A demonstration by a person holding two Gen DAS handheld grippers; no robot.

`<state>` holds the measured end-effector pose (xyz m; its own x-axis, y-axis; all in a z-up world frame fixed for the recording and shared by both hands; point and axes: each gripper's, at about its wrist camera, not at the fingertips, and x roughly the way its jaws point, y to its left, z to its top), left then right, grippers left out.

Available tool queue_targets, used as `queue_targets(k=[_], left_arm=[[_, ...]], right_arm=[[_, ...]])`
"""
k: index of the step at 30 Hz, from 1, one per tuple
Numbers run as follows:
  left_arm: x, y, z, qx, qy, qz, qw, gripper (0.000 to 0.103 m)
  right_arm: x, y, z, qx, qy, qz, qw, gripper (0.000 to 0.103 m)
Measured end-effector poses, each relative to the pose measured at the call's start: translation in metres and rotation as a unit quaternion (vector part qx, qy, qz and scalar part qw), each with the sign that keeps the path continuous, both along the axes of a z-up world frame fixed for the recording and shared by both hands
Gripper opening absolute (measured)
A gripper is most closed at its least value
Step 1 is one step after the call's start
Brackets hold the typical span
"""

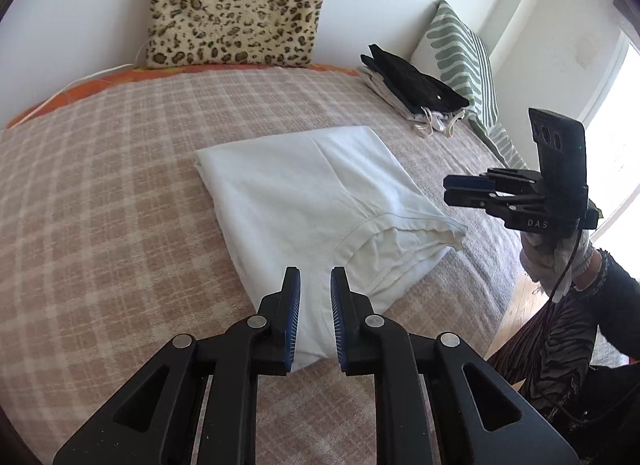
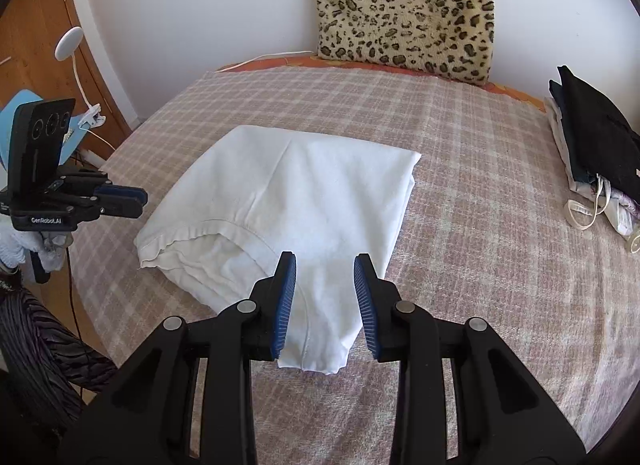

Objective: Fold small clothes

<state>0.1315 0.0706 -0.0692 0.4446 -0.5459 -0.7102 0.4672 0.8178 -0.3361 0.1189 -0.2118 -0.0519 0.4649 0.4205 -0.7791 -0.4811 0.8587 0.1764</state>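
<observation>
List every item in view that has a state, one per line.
white garment: folded, flat on the bed
left gripper: open, empty
right gripper: open, empty
dark clothes stack: folded, piled by the striped pillow
leopard cushion: upright against the wall

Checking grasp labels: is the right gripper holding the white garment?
No. In the right wrist view the right gripper is open above the white garment, and its pads don't press on the cloth.

The white garment point(image 2: 304, 201) is soft, matt cotton-like cloth with stitched hems. The bed point(image 2: 480, 225) wears a coarse woven plaid blanket. The leopard cushion point(image 2: 404, 13) looks plush; gripper pads point(image 2: 286, 305) are ribbed blue rubber.
</observation>
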Motion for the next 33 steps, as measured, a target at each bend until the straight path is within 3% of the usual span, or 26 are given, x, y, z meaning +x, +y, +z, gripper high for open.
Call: queue_targets(k=[3,7,11,14,18,24,27,33], left_arm=[[0.020,0.004,0.005,-0.019,-0.002,0.037,0.9991,0.014],[0.046,-0.015,0.010,-0.027,-0.012,0.039,0.9988,0.014],[0.073,-0.037,0.006,-0.031,-0.016,0.046,0.9983,0.014],[0.088,-0.054,-0.001,-0.033,-0.014,0.059,0.9977,0.014],[0.099,-0.074,-0.018,0.012,-0.022,0.060,0.9979,0.014],[0.107,-0.069,-0.039,0.046,-0.007,0.065,0.9968,0.015],[0.109,-0.053,-0.041,0.046,-0.002,0.084,0.9954,0.015],[0.104,-0.038,-0.030,0.062,-0.012,0.108,0.9922,0.015]], right_arm=[[-0.010,0.009,-0.009,-0.022,0.008,0.015,1.000,0.032],[-0.011,0.015,-0.012,-0.034,0.002,0.023,0.999,0.032],[0.030,0.010,0.000,0.009,-0.004,-0.024,1.000,0.032],[0.063,0.025,0.003,0.012,-0.013,-0.044,0.999,0.032],[0.101,0.047,-0.016,0.021,0.011,-0.063,0.998,0.032],[0.125,0.056,-0.053,-0.043,0.036,-0.073,0.996,0.030],[0.126,0.046,-0.053,-0.046,0.035,-0.080,0.995,0.024],[0.124,0.037,-0.042,-0.034,0.039,-0.083,0.995,0.024]])
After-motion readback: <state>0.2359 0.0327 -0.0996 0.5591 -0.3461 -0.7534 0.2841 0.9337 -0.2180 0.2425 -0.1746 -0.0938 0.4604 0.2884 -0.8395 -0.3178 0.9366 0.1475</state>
